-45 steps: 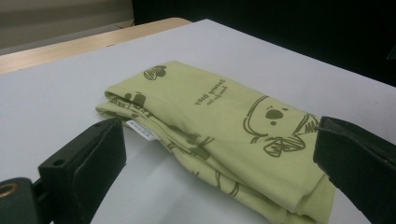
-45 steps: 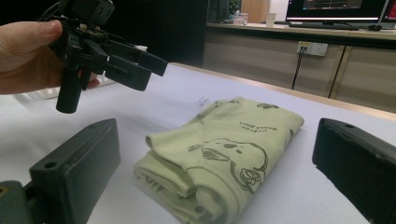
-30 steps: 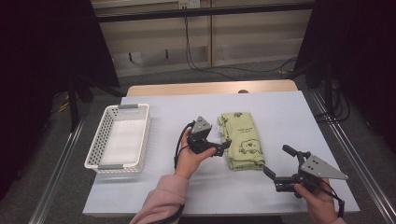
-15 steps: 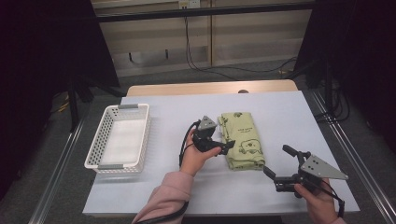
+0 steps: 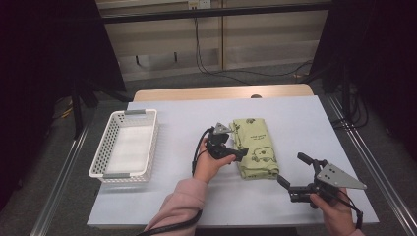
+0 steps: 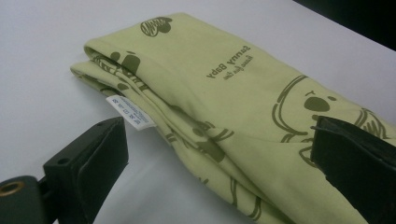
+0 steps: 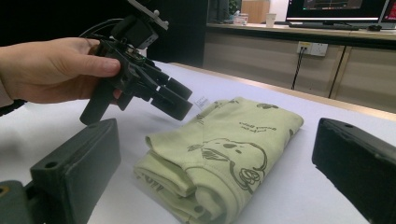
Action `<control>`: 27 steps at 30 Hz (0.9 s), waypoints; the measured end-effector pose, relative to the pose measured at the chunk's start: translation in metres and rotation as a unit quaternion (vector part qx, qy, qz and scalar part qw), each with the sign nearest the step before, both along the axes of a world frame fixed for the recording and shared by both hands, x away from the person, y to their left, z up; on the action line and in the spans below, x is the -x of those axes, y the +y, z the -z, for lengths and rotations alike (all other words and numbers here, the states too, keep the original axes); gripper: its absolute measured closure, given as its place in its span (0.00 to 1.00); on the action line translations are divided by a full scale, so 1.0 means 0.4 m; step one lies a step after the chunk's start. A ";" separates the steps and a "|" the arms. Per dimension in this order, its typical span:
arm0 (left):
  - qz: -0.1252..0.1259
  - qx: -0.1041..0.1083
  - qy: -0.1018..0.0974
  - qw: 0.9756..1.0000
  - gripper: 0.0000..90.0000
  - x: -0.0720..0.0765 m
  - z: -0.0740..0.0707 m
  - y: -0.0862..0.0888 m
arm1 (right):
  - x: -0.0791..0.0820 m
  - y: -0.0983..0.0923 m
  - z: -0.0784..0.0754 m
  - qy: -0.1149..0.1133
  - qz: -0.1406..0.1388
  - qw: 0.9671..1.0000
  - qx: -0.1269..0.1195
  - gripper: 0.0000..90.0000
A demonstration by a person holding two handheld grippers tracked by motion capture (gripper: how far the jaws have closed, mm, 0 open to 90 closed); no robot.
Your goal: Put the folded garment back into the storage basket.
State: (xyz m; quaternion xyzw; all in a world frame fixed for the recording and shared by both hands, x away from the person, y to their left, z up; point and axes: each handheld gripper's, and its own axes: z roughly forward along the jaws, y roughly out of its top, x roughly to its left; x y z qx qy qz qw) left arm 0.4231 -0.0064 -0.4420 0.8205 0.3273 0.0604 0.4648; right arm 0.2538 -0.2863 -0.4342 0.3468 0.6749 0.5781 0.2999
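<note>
A folded pale green cloth (image 5: 255,147) printed with cartoon dogs lies mid-table, its white label (image 6: 130,111) sticking out of the near folded edge. My left gripper (image 5: 236,142) hovers at the cloth's left edge, open, one jaw over the fabric (image 6: 233,88) and one over bare table. Nothing is between them. At the front right my right gripper (image 5: 294,169) is held open and points at the cloth (image 7: 233,135) from a short way off. In the right gripper view, the left gripper (image 7: 173,98) and the hand holding it are just above the cloth's far corner.
A white plastic basket (image 5: 150,147) stands empty at the left of the white table (image 5: 187,118). Black cables trail from both grippers. Beyond the table's far edge are a wooden board and dark floor with wires.
My left gripper has crept a little to the right, closer onto the cloth's edge. The right gripper and the cloth have stayed put.
</note>
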 end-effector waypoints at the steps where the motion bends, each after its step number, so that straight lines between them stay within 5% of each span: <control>1: 0.000 0.000 0.000 1.000 0.05 0.000 0.000 0.000 | 0.000 0.000 0.000 0.000 0.001 1.000 0.000 0.01; 13: -0.011 -0.009 0.021 1.000 0.07 -0.010 0.012 -0.017 | 0.000 0.000 0.000 0.000 0.000 1.000 0.000 0.01; 16: -0.016 -0.016 0.023 0.999 0.07 -0.011 0.017 -0.022 | 0.000 0.000 0.000 0.000 0.000 1.000 0.000 0.01; 17: -0.003 -0.039 0.020 0.999 0.08 -0.015 0.017 -0.019 | 0.000 0.000 0.000 0.000 -0.001 1.000 -0.001 0.01; 27: -0.008 -0.032 0.044 0.998 0.14 -0.016 0.037 -0.039 | 0.000 0.000 0.000 0.000 0.001 1.000 -0.001 0.01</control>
